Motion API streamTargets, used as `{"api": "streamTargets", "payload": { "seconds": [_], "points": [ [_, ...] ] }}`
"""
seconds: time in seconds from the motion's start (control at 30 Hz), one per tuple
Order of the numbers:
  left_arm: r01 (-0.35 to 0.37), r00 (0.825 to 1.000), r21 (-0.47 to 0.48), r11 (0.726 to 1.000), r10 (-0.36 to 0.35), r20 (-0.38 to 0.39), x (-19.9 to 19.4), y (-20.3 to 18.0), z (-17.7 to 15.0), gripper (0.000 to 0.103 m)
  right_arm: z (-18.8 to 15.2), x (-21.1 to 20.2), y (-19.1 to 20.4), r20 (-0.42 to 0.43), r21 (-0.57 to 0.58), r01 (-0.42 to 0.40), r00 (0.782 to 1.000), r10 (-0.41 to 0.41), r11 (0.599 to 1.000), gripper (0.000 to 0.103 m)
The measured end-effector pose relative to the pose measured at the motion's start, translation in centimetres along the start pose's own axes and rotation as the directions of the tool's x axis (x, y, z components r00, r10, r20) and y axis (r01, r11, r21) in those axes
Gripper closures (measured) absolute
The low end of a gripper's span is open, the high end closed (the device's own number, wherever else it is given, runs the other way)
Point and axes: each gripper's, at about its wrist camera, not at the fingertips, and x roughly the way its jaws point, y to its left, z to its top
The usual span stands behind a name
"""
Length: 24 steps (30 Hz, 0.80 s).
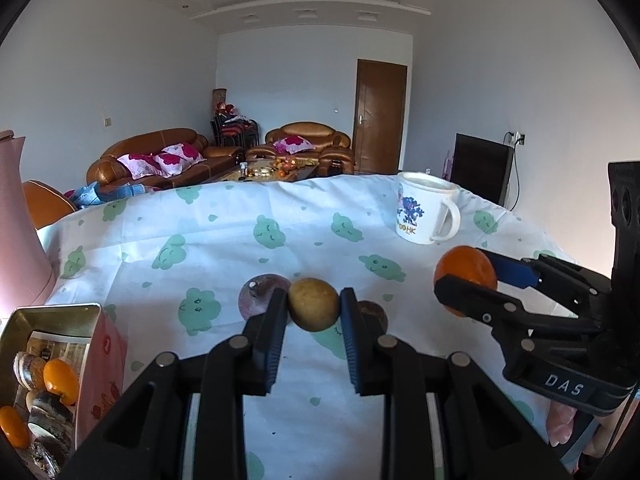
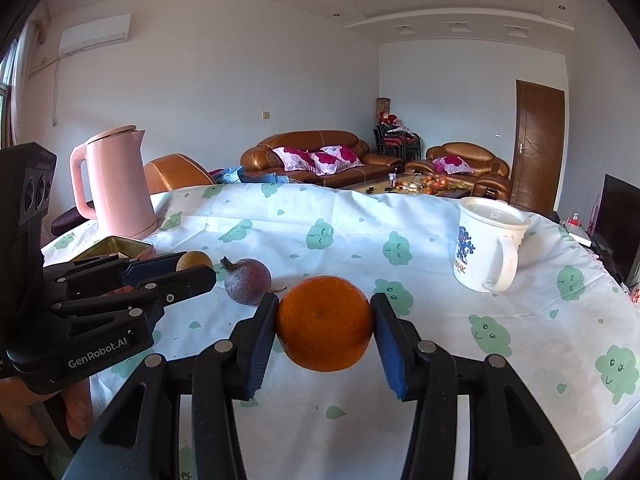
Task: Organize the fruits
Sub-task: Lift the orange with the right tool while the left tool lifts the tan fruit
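Left gripper (image 1: 313,312) clamped tight on a small tan-yellow fruit (image 1: 313,309) – roundish, no real long axis, lifted over the tablecloth (image 1: 240,248) just in front of two purple fruits (image 1: 256,294). Right gripper (image 2: 325,330) pinching an orange (image 2: 325,328) between its blue pads, stem dimple facing the camera. Tin box (image 1: 52,380) of fruit at lower left, mug (image 2: 486,248) standing off right.

1. The pink plastic kettle (image 1: 18,224) is cut off by the left wrist view's left edge.
2. The open metal tin (image 1: 60,320) runs off the bottom-left corner.
3. The small dark brown fruit (image 1: 374,312) sits half hidden behind the left gripper's (image 1: 314,308) finger.
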Motion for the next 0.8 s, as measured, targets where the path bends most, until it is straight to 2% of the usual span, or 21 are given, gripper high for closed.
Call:
{"api": "streamTargets", "payload": {
  "seconds": [0.4, 0.63, 0.8],
  "points": [
    [-0.032, 0.998, 0.012, 0.999, 0.031, 0.050, -0.9, -0.2, -0.1, 0.075, 0.0, -0.7, 0.1, 0.042, -0.007, 0.004, 0.999, -0.004, 1.000, 0.054],
    [-0.058, 0.995, 0.032, 0.998, 0.055, 0.080, -1.5, -0.6, -0.2, 0.075, -0.2, -2.0, 0.4, 0.110, -0.019, 0.008, 0.994, -0.006, 1.000, 0.054],
    [-0.075, 0.993, 0.032, 0.997, 0.071, 0.097, -2.1, -0.5, -0.3, 0.075, -0.1, -2.2, 0.6, 0.127, -0.021, 0.014, 0.992, -0.012, 1.000, 0.054]
  ]
}}
